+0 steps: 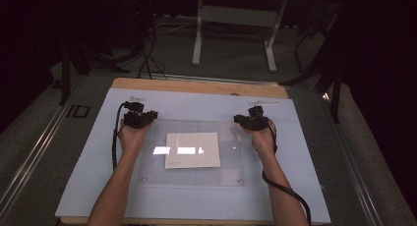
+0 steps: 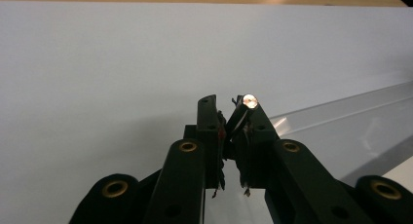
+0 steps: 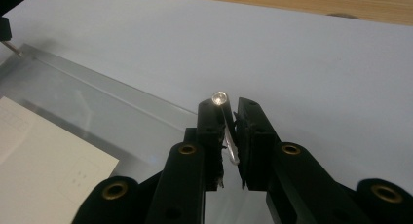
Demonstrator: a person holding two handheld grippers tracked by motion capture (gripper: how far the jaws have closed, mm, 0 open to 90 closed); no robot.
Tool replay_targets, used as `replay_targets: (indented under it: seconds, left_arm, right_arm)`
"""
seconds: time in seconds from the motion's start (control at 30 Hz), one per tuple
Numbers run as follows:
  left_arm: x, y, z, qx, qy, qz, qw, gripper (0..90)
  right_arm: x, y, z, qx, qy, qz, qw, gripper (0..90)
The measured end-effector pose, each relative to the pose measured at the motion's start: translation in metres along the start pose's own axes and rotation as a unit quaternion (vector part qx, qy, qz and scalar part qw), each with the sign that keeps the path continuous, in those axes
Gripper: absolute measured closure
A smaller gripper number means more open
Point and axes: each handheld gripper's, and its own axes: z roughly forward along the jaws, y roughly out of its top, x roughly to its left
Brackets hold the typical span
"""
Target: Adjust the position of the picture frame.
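Clear acrylic sheet (image 1: pixel 192 155) lies on the table (image 1: pixel 305 186) over a white paper (image 1: pixel 192 150) — left tool (image 2: pixel 228 106) and right tool (image 3: pixel 229 107) each pinch a far-corner standoff screw; the lift looks barely begun, placing remains

Black left hand-held gripper (image 1: pixel 150 115), right hand-held gripper (image 1: pixel 239 119), brass-ringed holes, trailing black cables, bare forearms

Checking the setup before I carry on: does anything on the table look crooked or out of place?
Nothing stands out. The clear acrylic sheet lies flat and square on the pale board, with the white paper under it. Each hand-held gripper, left and right, pinches a far corner stud.
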Motion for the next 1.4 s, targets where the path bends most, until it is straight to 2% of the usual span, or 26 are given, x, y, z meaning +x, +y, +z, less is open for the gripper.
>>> replay_targets:
  seconds: [0.13,0.23,0.3,0.63,0.7,0.9,1.07,1.13,1.3,1.4]
  left_arm:
    - [-0.002,-0.003,0.003,0.007,0.011,0.009,0.9999,81.8]
    - [-0.001,-0.006,0.008,0.013,0.011,0.003,0.9999,81.9]
    - [0.000,-0.008,0.011,0.007,0.009,-0.002,0.9999,81.5]
    - [-0.003,-0.010,0.009,0.008,0.010,0.007,0.9999,81.8]
    - [-0.001,-0.011,0.009,0.007,0.004,0.008,0.9999,81.6]
    - [0.005,-0.016,0.006,-0.012,-0.024,0.001,0.9996,78.6]
    - [0.009,-0.020,0.001,-0.033,-0.034,0.011,0.9988,72.0]
    - [0.012,-0.021,-0.004,-0.042,-0.045,0.014,0.9980,68.8]
    - [0.014,-0.021,-0.008,-0.050,-0.053,0.029,0.9969,65.9]
    - [0.014,-0.021,-0.007,-0.053,-0.043,0.034,0.9971,61.8]
  right_arm:
    - [0.000,-0.003,0.004,0.007,-0.005,-0.001,1.0000,81.2]
    - [-0.001,-0.007,0.008,0.011,-0.006,0.005,0.9999,81.4]
    - [-0.003,-0.010,0.009,0.011,-0.004,0.011,0.9999,81.4]
    - [-0.003,-0.011,0.008,0.009,-0.004,0.011,0.9999,81.5]
    - [-0.003,-0.010,0.009,0.013,-0.006,0.005,0.9999,81.5]
    - [-0.004,-0.014,0.009,0.003,-0.002,0.011,0.9999,81.1]
    - [-0.005,-0.014,0.009,0.003,0.000,0.010,0.9999,81.0]
    - [-0.005,-0.015,0.009,0.003,0.000,0.011,0.9999,80.8]
    - [-0.005,-0.015,0.010,0.002,0.000,0.013,0.9999,80.8]
    - [-0.005,-0.016,0.010,0.001,-0.001,0.012,0.9999,80.7]
